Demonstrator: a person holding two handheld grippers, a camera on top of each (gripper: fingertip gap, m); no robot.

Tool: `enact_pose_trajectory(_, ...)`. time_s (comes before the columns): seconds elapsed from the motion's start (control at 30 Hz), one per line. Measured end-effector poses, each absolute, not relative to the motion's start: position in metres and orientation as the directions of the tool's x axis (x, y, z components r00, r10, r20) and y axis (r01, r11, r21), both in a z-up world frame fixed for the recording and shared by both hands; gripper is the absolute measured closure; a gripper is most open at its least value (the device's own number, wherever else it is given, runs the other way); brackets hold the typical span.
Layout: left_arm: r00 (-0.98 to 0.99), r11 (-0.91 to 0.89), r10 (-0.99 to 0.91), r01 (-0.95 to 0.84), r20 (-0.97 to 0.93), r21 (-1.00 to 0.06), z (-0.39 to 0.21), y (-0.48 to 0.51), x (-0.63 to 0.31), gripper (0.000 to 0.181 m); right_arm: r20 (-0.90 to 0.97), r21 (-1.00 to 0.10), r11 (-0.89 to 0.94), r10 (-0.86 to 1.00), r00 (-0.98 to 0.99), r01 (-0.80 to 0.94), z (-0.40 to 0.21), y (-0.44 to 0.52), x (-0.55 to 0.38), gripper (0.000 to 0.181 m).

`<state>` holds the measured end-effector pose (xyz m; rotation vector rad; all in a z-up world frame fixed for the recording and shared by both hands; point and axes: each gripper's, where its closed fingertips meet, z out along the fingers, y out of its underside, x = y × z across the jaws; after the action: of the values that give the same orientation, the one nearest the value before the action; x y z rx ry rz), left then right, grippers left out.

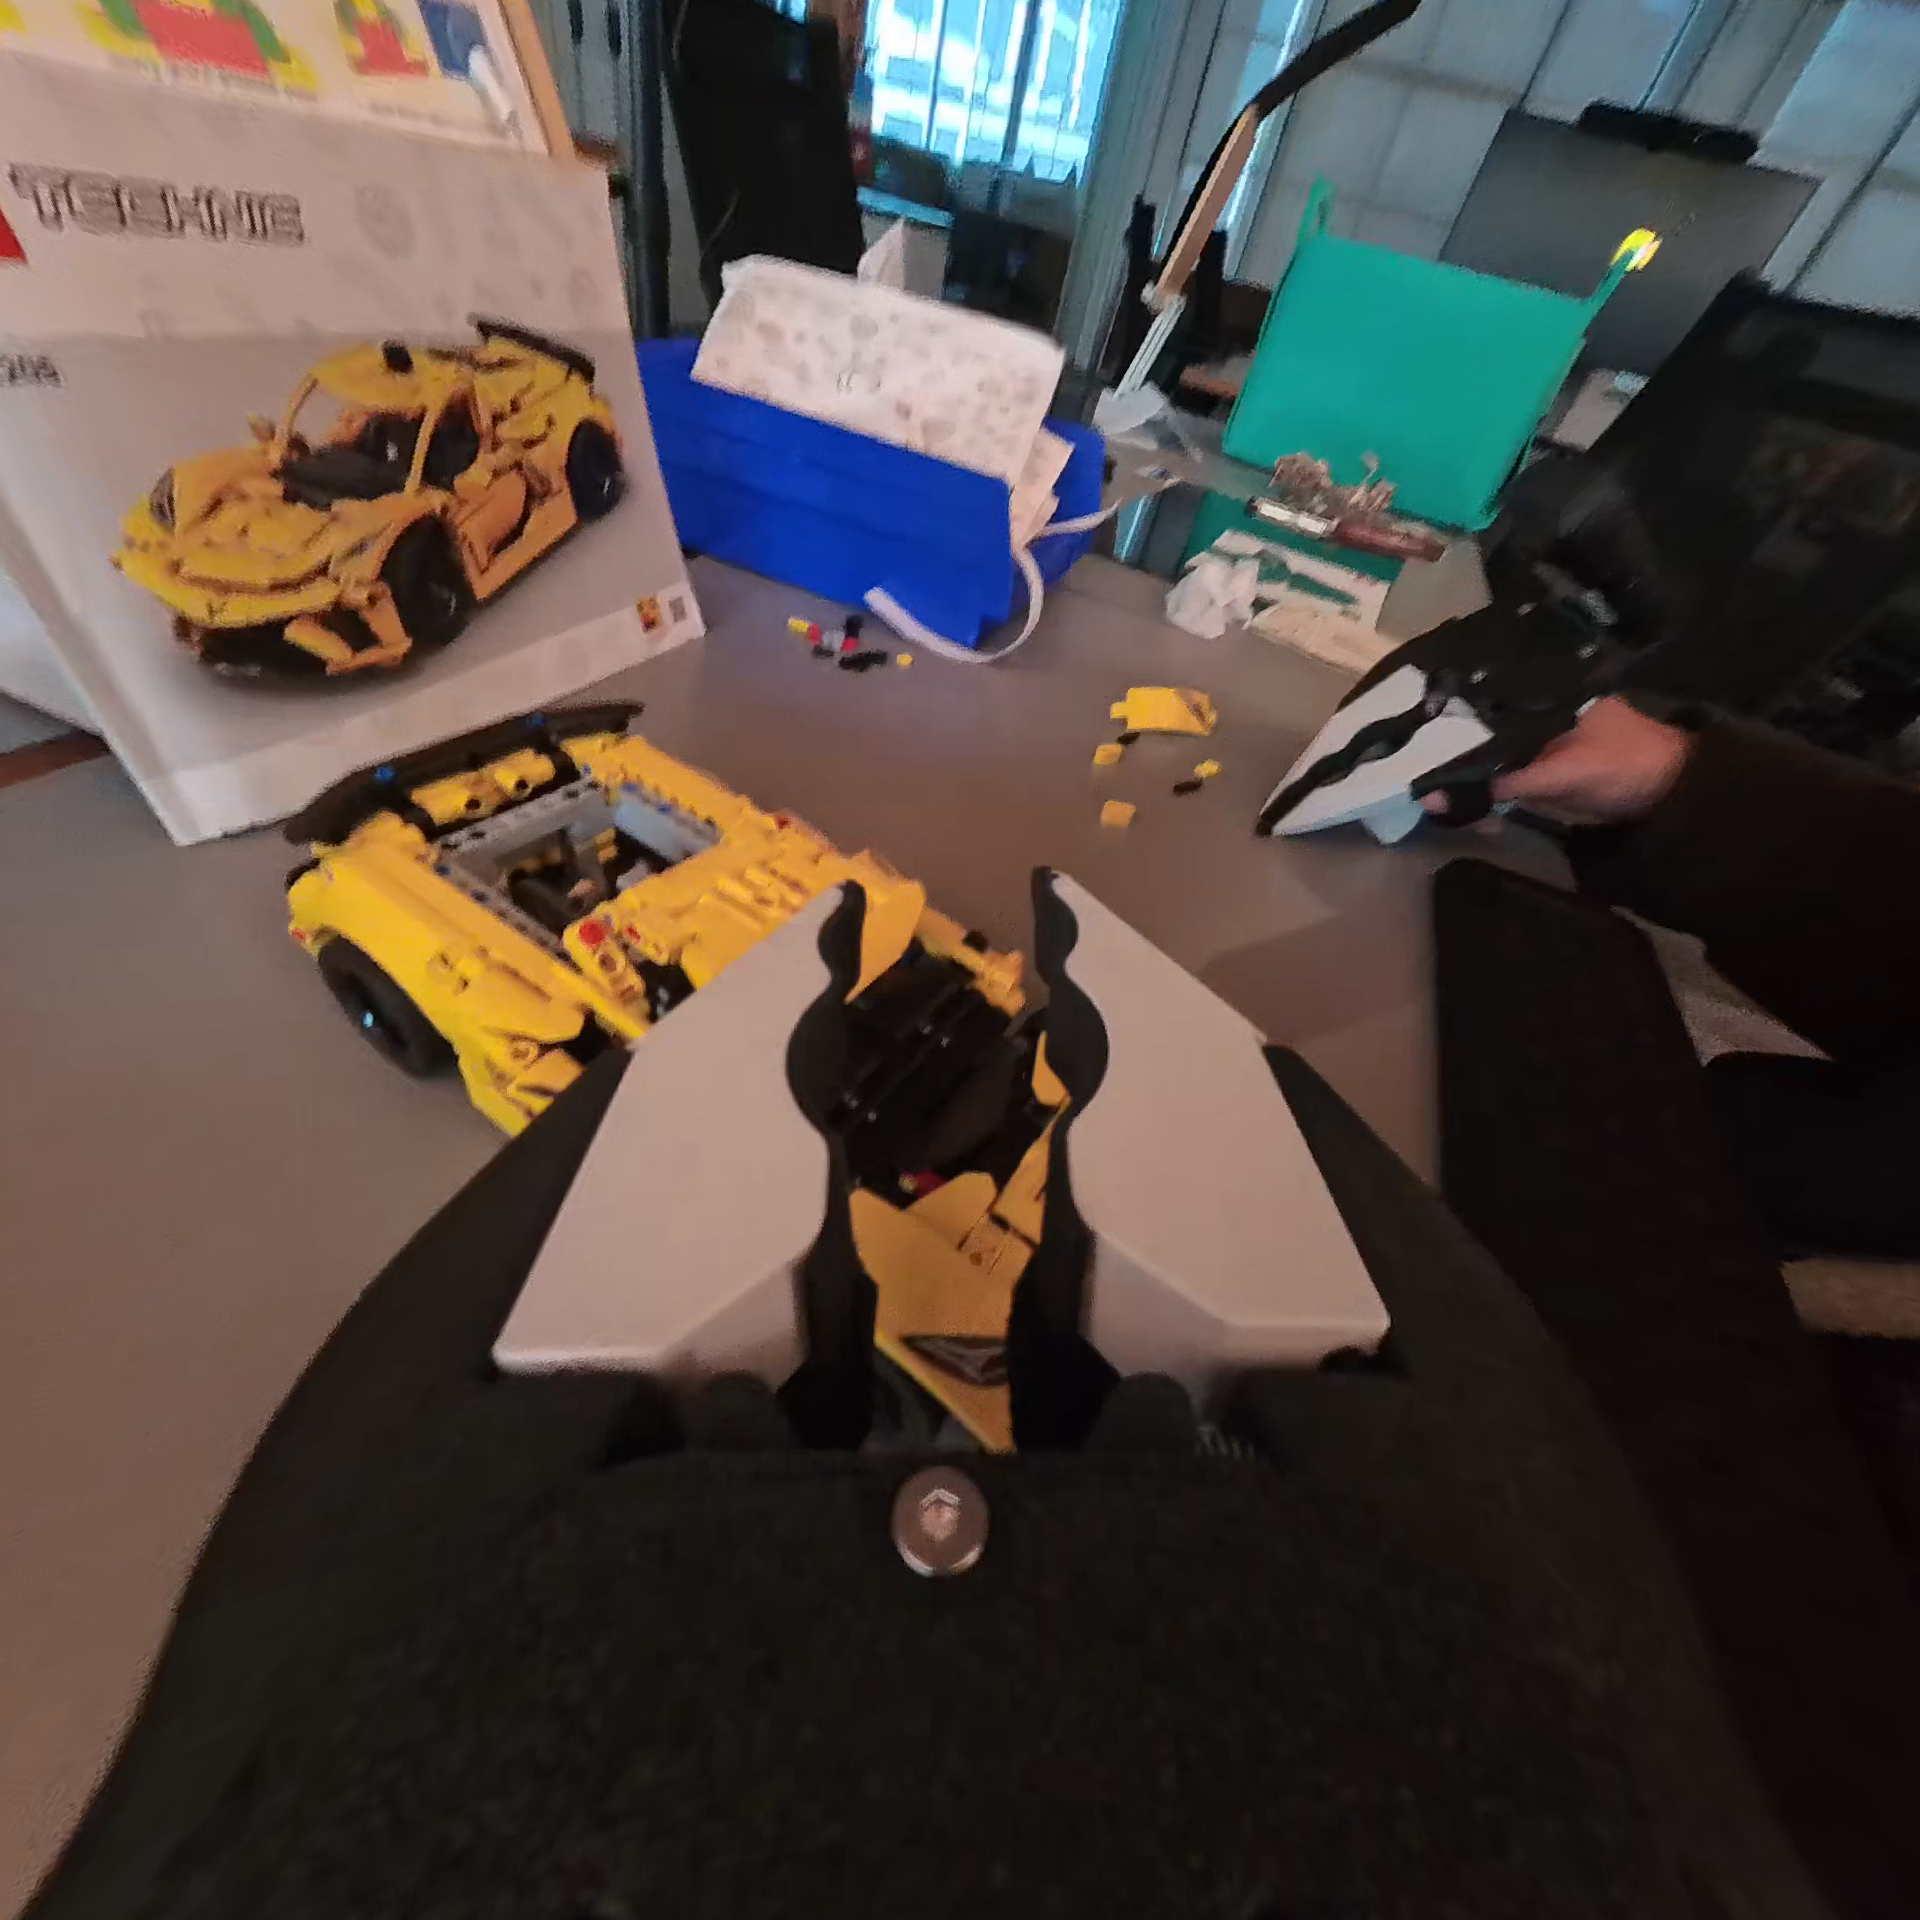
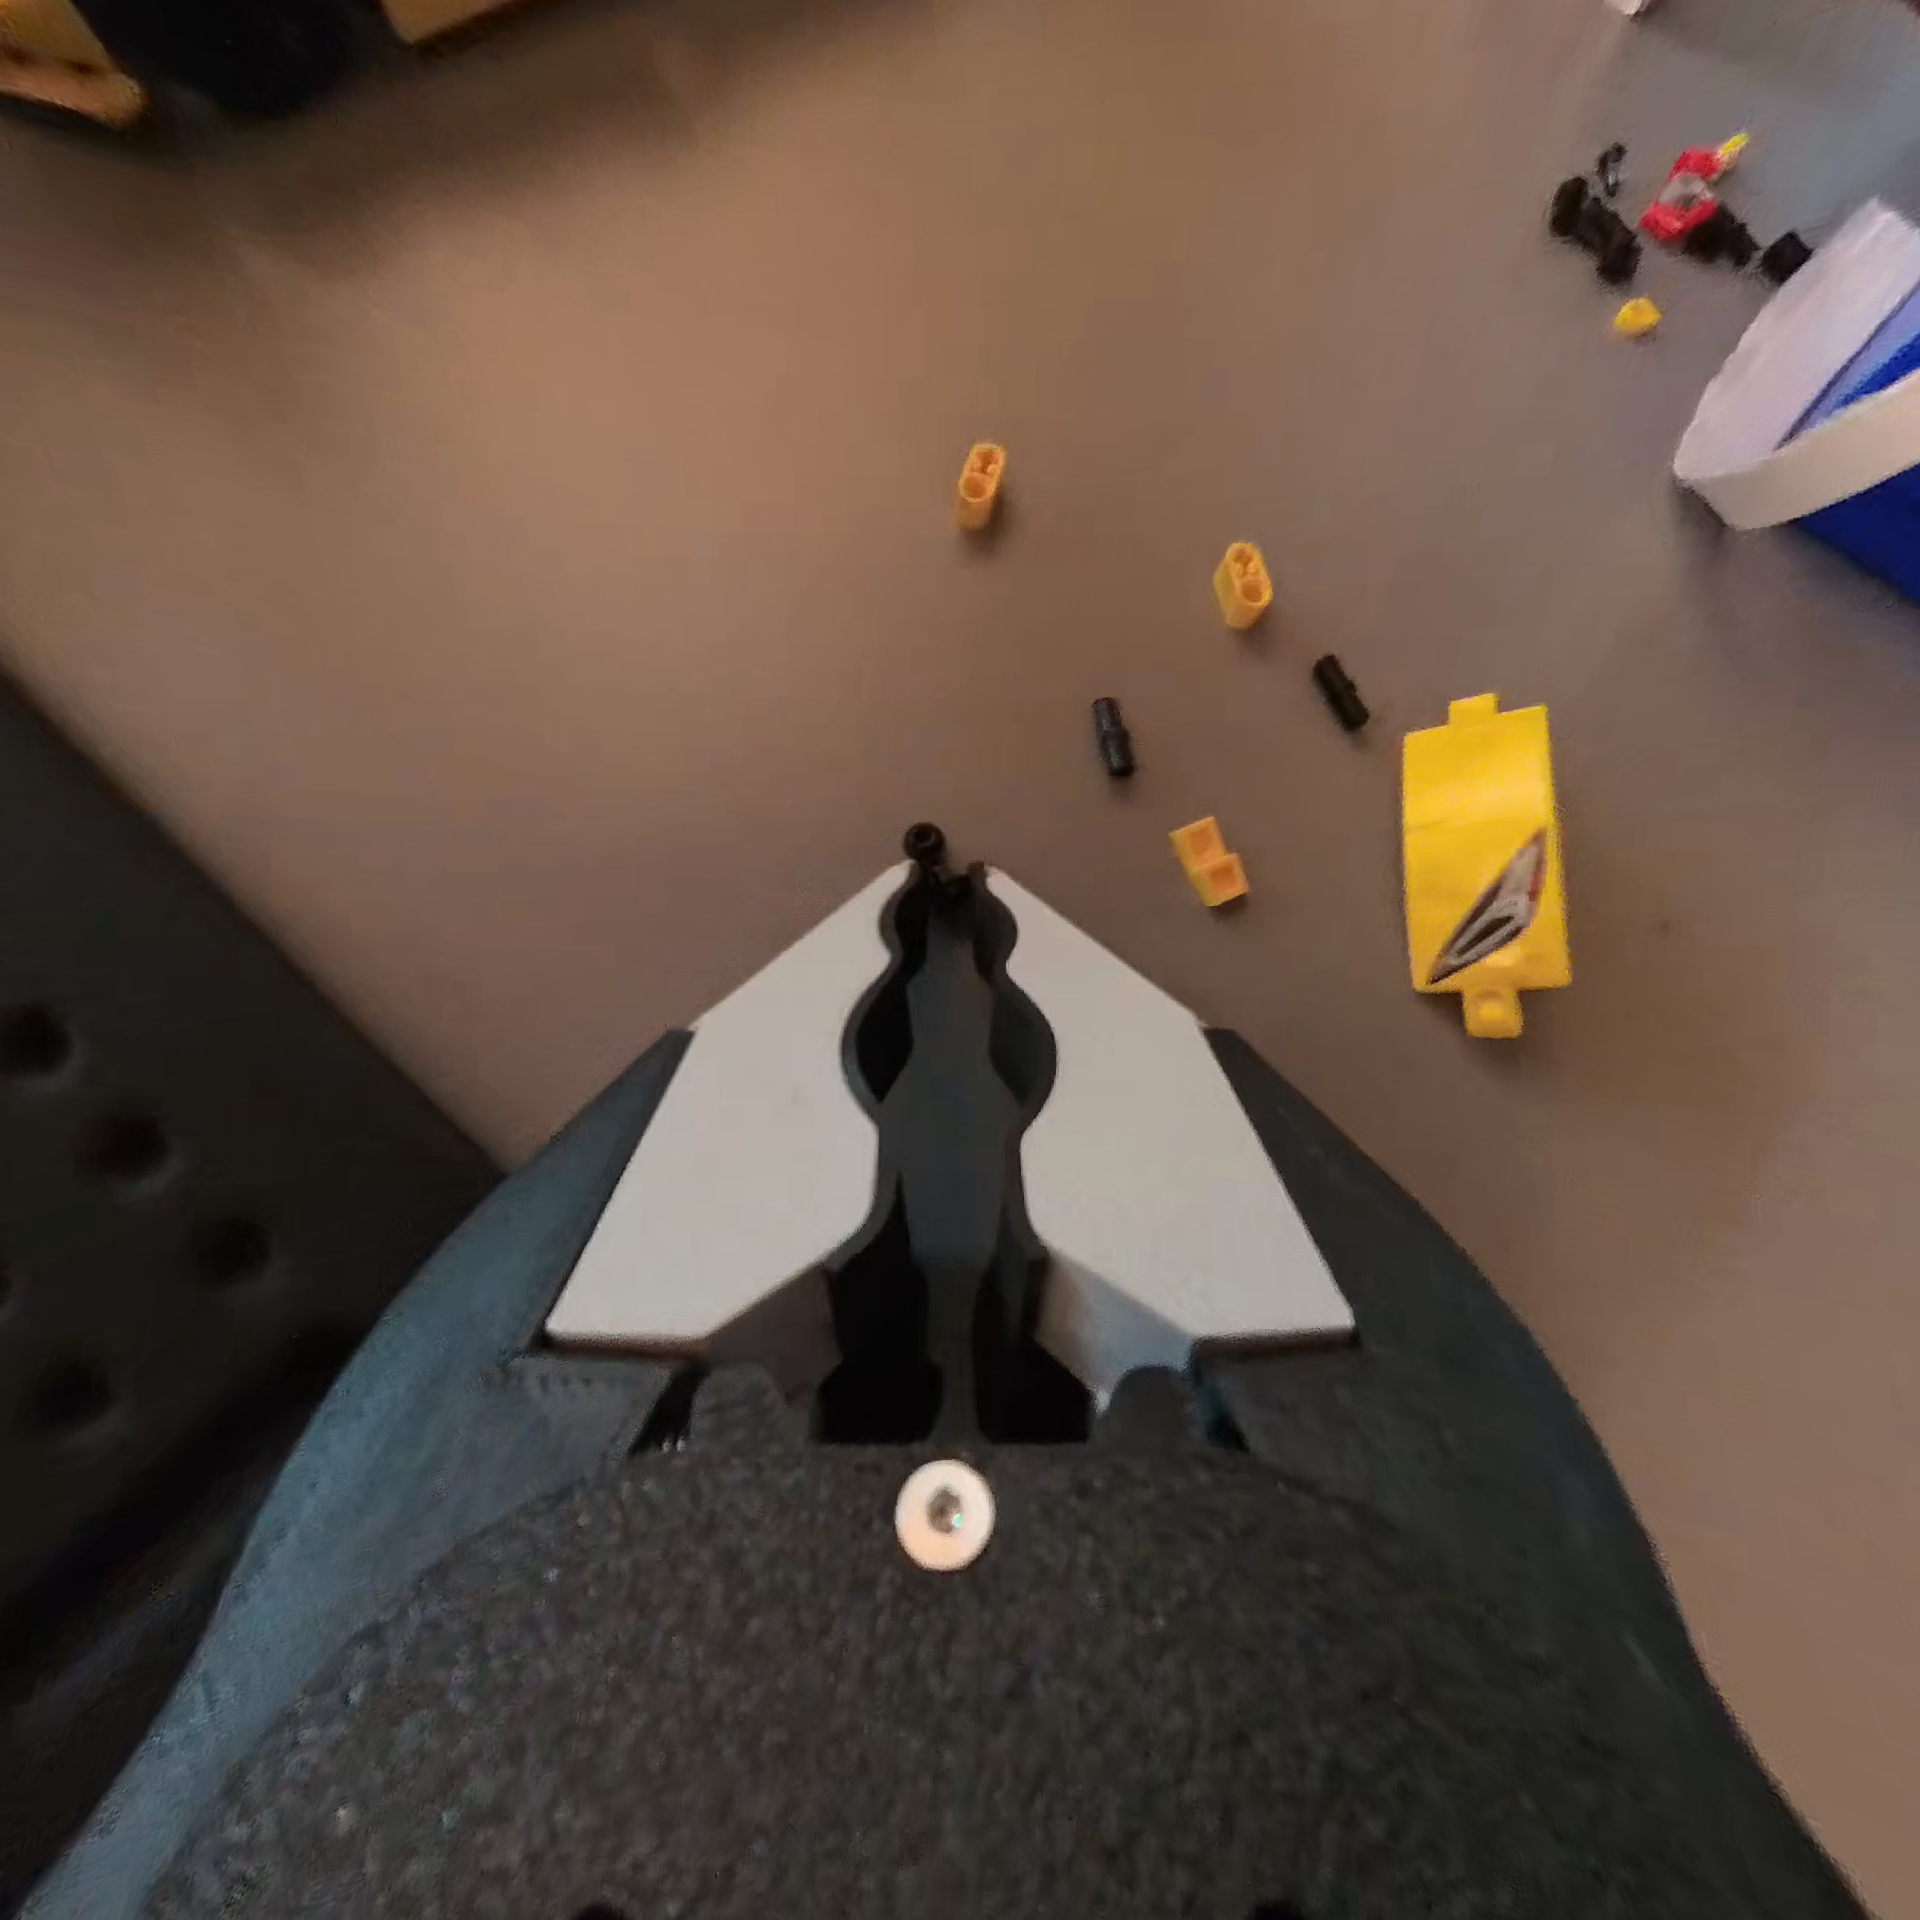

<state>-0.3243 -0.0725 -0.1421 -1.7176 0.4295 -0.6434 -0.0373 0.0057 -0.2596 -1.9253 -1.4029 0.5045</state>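
Grey table [image 2: 520, 468]: right tool [image 2: 943, 873] pinches black pin [image 2: 925, 844], axis pointing forward.

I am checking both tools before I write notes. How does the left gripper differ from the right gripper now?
The left gripper is open, while the right gripper is shut on a small black pin. The left one sits over the front of the yellow model car; the right one is above bare grey table near loose pieces. Both have grey fingers with black pads.
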Motion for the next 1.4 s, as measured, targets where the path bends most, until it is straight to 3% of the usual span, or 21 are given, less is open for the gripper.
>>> enact_pose_trajectory(0.13, 0.785, -0.238, -0.596, 0.029, 0.170, -0.971, -0.143, -0.074, -0.322, 0.149, 0.135, -0.707, -0.218, 0.892, 0.431, 0.673, -0.252, 0.050, -0.029, 0.174)
enact_pose_trajectory(0.37, 0.833, -0.276, -0.538, -0.034, 0.125, -0.961, -0.157, -0.071, -0.332, 0.149, 0.028, -0.696, -0.298, 0.898, 0.439, 0.653, -0.259, 0.082, -0.040, 0.174)
enact_pose_trajectory(0.43, 0.840, -0.279, -0.530, -0.044, 0.116, -0.959, -0.160, -0.070, -0.334, 0.149, 0.020, -0.698, -0.301, 0.899, 0.438, 0.650, -0.257, 0.080, -0.040, 0.166)
enact_pose_trajectory(0.63, 0.864, -0.285, -0.493, -0.045, 0.105, -0.958, -0.162, -0.067, -0.343, 0.149, 0.026, -0.847, -0.246, 0.867, 0.498, 0.472, -0.174, 0.078, -0.052, 0.157)
enact_pose_trajectory(0.77, 0.859, -0.313, -0.498, -0.054, 0.116, -0.948, -0.167, -0.067, -0.342, 0.149, 0.014, -0.917, -0.111, 0.951, 0.308, 0.384, -0.125, 0.034, -0.135, 0.153)
enact_pose_trajectory(0.97, 0.862, -0.361, -0.494, -0.083, 0.115, -0.929, -0.178, -0.069, -0.339, 0.149, -0.039, -0.861, 0.019, 0.994, -0.103, 0.508, -0.187, -0.034, -0.254, 0.145)
enact_pose_trajectory(1.2, 0.826, -0.366, -0.554, -0.129, 0.104, -0.921, -0.181, -0.074, -0.324, 0.157, 0.158, -0.827, 0.226, 0.972, -0.172, 0.514, -0.216, -0.049, -0.275, 0.166)
enact_pose_trajectory(1.4, 0.804, -0.347, -0.593, -0.213, 0.038, -0.913, -0.186, -0.072, -0.307, 0.158, 0.196, -0.829, 0.241, 0.970, -0.142, 0.505, -0.221, -0.049, -0.277, 0.177)
